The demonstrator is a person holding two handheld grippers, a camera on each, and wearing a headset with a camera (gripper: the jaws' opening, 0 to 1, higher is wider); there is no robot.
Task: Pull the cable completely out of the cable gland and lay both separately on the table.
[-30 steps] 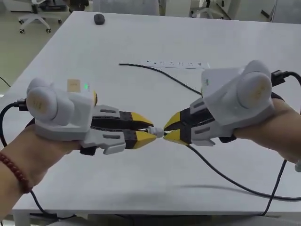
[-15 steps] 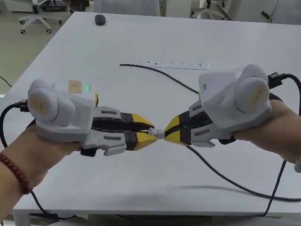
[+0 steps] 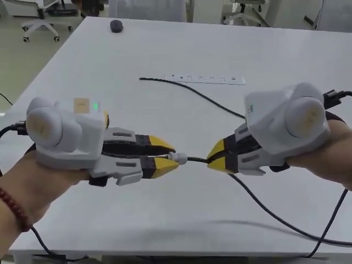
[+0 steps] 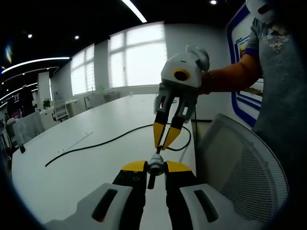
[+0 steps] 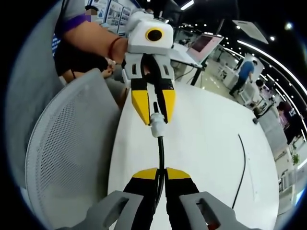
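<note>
- Left gripper (image 3: 171,155): jaws clamped on the gland (image 3: 177,158). Its white nose pokes just past the yellow tips, and it is held in the air above the surface (image 3: 165,49) at the near left.
- In the left gripper view the gland (image 4: 154,165) sits squarely between the two tips, so the hold looks centred. I'd treat this side as the anchor: hold firm and steady, squeezing the body rather than the nose.
- Cable (image 3: 197,160): a short black stretch runs level from the gland's mouth to the right gripper. It is in the gland, so the pull is not finished.
- In the right gripper view the cable (image 5: 160,148) runs straight from the jaws to the gland (image 5: 157,124), in line with its bore. That line is worth holding, since a sideways pull would likely bind in the seal.
- Right gripper (image 3: 212,159): jaws closed on the cable, near the gland but apart from it. How much cable is left inside can't be told.
- Best move, I judge: draw the right gripper rightward along the cable's axis, smoothly and without jerks. If reach runs out, re-grip close to the gland.
- Right of that gripper a black cable, likely the same one, drops to the surface and trails to the near right. Watch that the slack doesn't snag.
- Once free, the two pieces go down well apart on the surface.
</note>
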